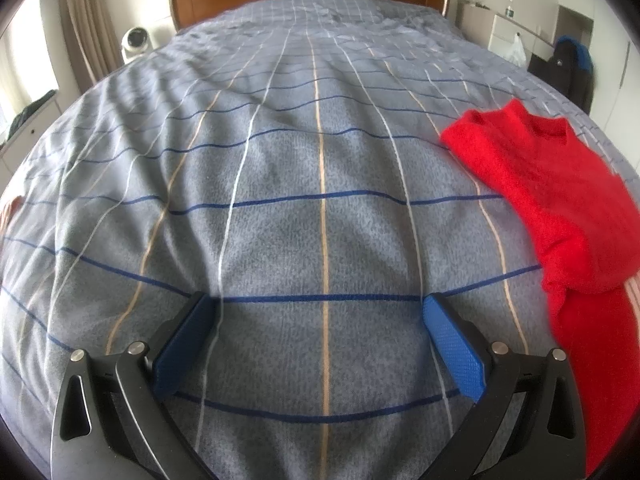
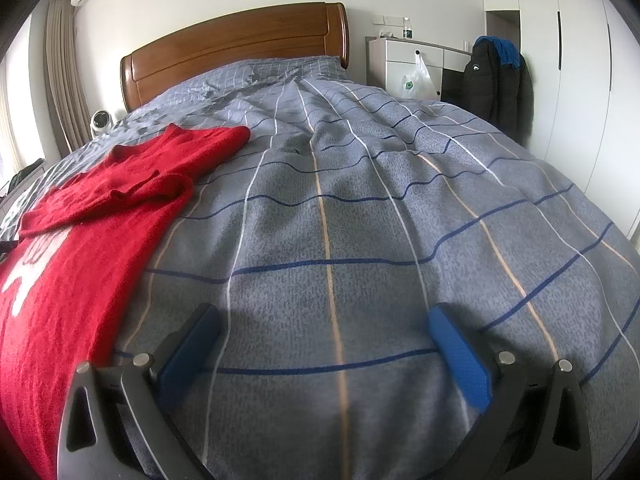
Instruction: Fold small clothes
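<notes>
The sweater is fuzzy red knit; the bed cover is matt, nubby cloth. The headboard is glossy wood. Finger pads look like textured blue rubber.

Grey checked bedspread under a wooden headboard — white wardrobe, beige curtains.

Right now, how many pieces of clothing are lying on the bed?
1: a red sweater, spread on the checked blanket between the two open grippers, to the right of the left gripper and left of the right gripper. More could lie outside both views.
</notes>
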Available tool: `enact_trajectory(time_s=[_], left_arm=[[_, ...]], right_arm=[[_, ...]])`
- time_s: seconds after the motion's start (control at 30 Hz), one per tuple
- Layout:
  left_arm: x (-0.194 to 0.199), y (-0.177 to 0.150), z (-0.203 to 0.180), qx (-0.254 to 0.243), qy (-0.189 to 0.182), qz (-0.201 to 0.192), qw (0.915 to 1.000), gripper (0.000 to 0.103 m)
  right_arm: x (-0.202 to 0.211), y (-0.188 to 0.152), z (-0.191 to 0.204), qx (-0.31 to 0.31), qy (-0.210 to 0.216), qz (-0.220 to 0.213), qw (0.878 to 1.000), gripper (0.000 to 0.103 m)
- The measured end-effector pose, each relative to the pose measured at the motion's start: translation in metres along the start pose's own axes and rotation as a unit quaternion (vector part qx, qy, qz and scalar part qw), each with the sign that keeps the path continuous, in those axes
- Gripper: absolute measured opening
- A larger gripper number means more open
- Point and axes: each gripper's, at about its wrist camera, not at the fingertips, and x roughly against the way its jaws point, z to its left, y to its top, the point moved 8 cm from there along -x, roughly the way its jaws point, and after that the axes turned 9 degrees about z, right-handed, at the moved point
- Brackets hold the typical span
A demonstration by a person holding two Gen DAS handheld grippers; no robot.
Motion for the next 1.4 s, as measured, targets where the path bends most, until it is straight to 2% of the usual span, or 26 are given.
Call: enact_trajectory(time_s=[0.1,0.2,0.3,0.4,0.47,0.53,0.6,0.63,0.67,0.73,0.8,0.83,0.93,1.1,1.13,1.17,1.23,1.27,1.3,1.33,1.37,1.4], left_arm=[[0.001,0.000,0.002,0.018,0.004,0.010,0.9998,0.103],[0.009,-0.004,0.000,0.037,0.036,0.016,0.9985,0.102],[0.047,-0.018,-0.008,0.052,0.066,-0.030,0.9960,0.102],[0.111,-0.047,-0.032,0.057,0.055,-0.105,0.9913,0.102],[0.147,-0.075,-0.052,0.054,0.057,-0.127,0.9888,0.103],[0.166,-0.110,-0.074,0.044,0.050,-0.101,0.9927,0.103],[0.167,-0.144,-0.095,0.027,-0.011,-0.045,0.9986,0.103],[0.164,-0.166,-0.107,0.021,-0.053,-0.010,0.9983,0.103],[0.161,-0.182,-0.113,0.023,-0.075,0.016,0.9968,0.103],[0.150,-0.214,-0.118,0.036,-0.100,0.067,0.9920,0.102],[0.140,-0.231,-0.121,0.045,-0.110,0.098,0.9880,0.102],[0.134,-0.235,-0.121,0.046,-0.114,0.106,0.9868,0.102],[0.129,-0.229,-0.122,0.049,-0.119,0.106,0.9861,0.102],[0.117,-0.232,-0.137,0.031,-0.117,0.116,0.9859,0.100],[0.116,-0.233,-0.140,0.027,-0.115,0.119,0.9858,0.096],[0.115,-0.234,-0.142,0.023,-0.114,0.120,0.9859,0.087],[0.117,-0.239,-0.147,0.014,-0.113,0.123,0.9858,0.074],[0.118,-0.240,-0.149,0.011,-0.115,0.125,0.9854,0.068],[0.117,-0.242,-0.152,0.007,-0.116,0.129,0.9848,0.062],[0.117,-0.242,-0.155,0.005,-0.119,0.131,0.9843,0.046],[0.118,-0.244,-0.157,0.002,-0.125,0.135,0.9829,0.020],[0.117,-0.245,-0.162,0.002,-0.135,0.140,0.9809,0.006]], right_arm=[[0.000,0.000,0.001,0.000,0.000,0.000,1.000,0.102],[0.000,0.001,0.001,0.000,0.000,0.000,1.000,0.102],[0.000,0.001,0.001,0.000,0.003,-0.003,1.000,0.102],[0.002,0.002,0.000,-0.002,0.013,-0.006,1.000,0.102],[0.005,0.002,0.000,-0.001,0.025,-0.002,1.000,0.102],[0.011,0.004,0.001,0.002,0.037,0.019,0.999,0.102],[0.030,0.005,0.002,-0.010,0.063,0.034,0.997,0.102],[0.046,0.002,0.008,-0.018,0.099,0.044,0.994,0.102],[0.057,-0.002,0.014,-0.020,0.127,0.057,0.990,0.102],[0.082,-0.020,0.034,-0.014,0.195,0.110,0.975,0.102],[0.101,-0.044,0.052,-0.004,0.244,0.150,0.958,0.102],[0.107,-0.060,0.061,0.003,0.259,0.167,0.951,0.102],[0.110,-0.091,0.078,0.013,0.264,0.196,0.944,0.102],[0.089,-0.104,0.087,-0.025,0.266,0.227,0.937,0.097],[0.087,-0.106,0.088,-0.030,0.266,0.231,0.935,0.097],[0.084,-0.109,0.090,-0.033,0.265,0.237,0.934,0.094],[0.081,-0.115,0.097,-0.022,0.261,0.251,0.932,0.085],[0.081,-0.118,0.100,-0.016,0.261,0.255,0.931,0.076],[0.082,-0.120,0.102,-0.012,0.262,0.258,0.930,0.065],[0.082,-0.121,0.104,-0.007,0.266,0.261,0.928,0.056],[0.082,-0.122,0.105,-0.007,0.267,0.263,0.927,0.029],[0.080,-0.122,0.105,-0.010,0.267,0.267,0.926,0.010]])
